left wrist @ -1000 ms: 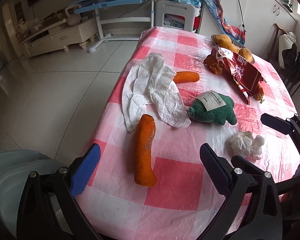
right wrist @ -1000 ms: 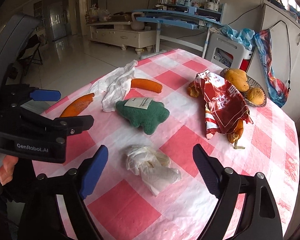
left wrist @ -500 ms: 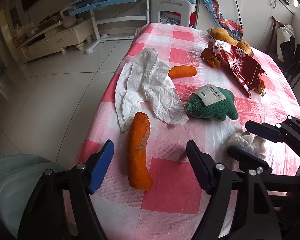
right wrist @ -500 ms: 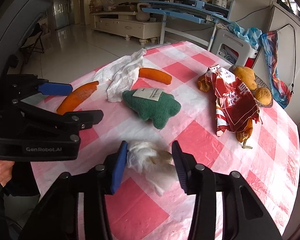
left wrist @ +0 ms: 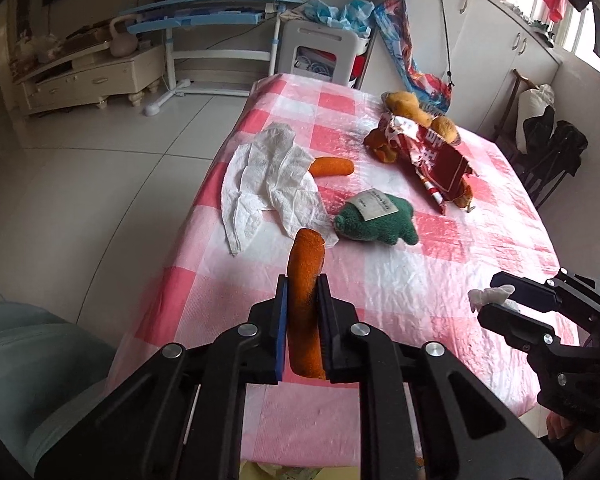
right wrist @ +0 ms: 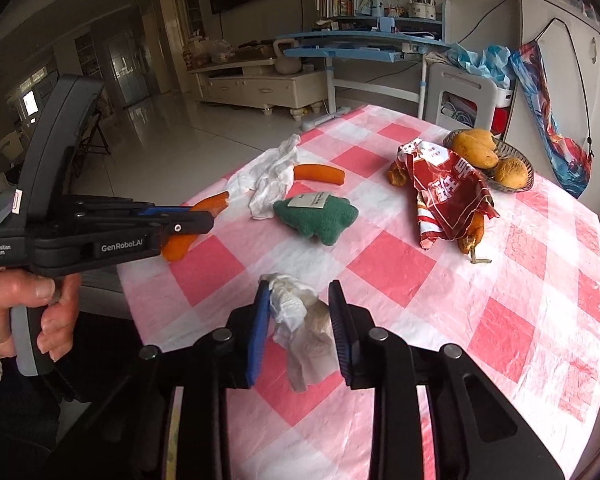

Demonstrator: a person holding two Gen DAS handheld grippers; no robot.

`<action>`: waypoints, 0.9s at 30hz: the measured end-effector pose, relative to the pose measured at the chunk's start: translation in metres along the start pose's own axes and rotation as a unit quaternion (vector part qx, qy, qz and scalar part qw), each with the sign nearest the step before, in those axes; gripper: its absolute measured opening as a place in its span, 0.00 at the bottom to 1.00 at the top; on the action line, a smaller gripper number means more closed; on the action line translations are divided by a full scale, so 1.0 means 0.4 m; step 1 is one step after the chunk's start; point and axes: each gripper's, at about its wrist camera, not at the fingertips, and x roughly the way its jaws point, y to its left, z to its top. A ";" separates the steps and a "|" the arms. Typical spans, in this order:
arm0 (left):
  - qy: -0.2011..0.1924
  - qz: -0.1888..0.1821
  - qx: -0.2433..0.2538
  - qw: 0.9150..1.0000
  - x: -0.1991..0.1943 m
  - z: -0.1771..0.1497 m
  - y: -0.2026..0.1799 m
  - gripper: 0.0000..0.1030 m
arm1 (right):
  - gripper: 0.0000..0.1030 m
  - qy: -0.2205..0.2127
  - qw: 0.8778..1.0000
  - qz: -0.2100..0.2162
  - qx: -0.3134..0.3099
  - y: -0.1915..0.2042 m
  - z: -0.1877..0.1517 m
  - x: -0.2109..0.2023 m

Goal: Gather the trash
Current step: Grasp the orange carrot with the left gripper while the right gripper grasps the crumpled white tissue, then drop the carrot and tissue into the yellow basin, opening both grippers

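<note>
Two hand-held grippers are in view: the left hand-held gripper (left wrist: pixel 302 292) and the right hand-held gripper (right wrist: pixel 300 300). Two orange carrot-like pieces: one held (left wrist: pixel 305 276), one lying (left wrist: pixel 332 167) towards the surface's (left wrist: pixel 400 280) far edge. Two white tissues: one crumpled wad (right wrist: pixel 300 316), one spread sheet (left wrist: pixel 268 180). One green plush toy (left wrist: pixel 376 222) with one paper label (left wrist: pixel 374 204). One red wrapper (right wrist: pixel 448 188). One wicker basket (right wrist: pixel 518 184) at the far right edge, holding two yellow-brown fruits (right wrist: pixel 474 148).
</note>
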 end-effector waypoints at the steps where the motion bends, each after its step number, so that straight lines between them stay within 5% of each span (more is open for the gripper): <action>1: -0.008 -0.005 0.000 1.000 -0.016 -0.007 -0.003 0.13 | 0.29 -0.003 1.000 -0.001 -0.001 0.006 -0.003 -0.011; 8: -0.010 -0.025 -0.005 1.000 -0.085 -0.075 -0.007 0.13 | 0.29 -0.014 1.000 0.017 0.007 0.046 -0.041 -0.075; 17: 0.022 -0.053 -0.021 0.998 -0.190 -0.238 -0.029 0.13 | 0.32 0.040 0.997 0.067 -0.018 0.199 -0.187 -0.095; 22: 0.071 -0.013 -0.016 0.997 -0.217 -0.363 -0.078 0.13 | 0.35 0.094 0.992 0.089 -0.007 0.255 -0.256 -0.068; 27: 0.143 0.034 -0.007 0.989 -0.201 -0.477 -0.099 0.18 | 0.56 0.148 0.986 0.072 -0.004 0.275 -0.307 -0.049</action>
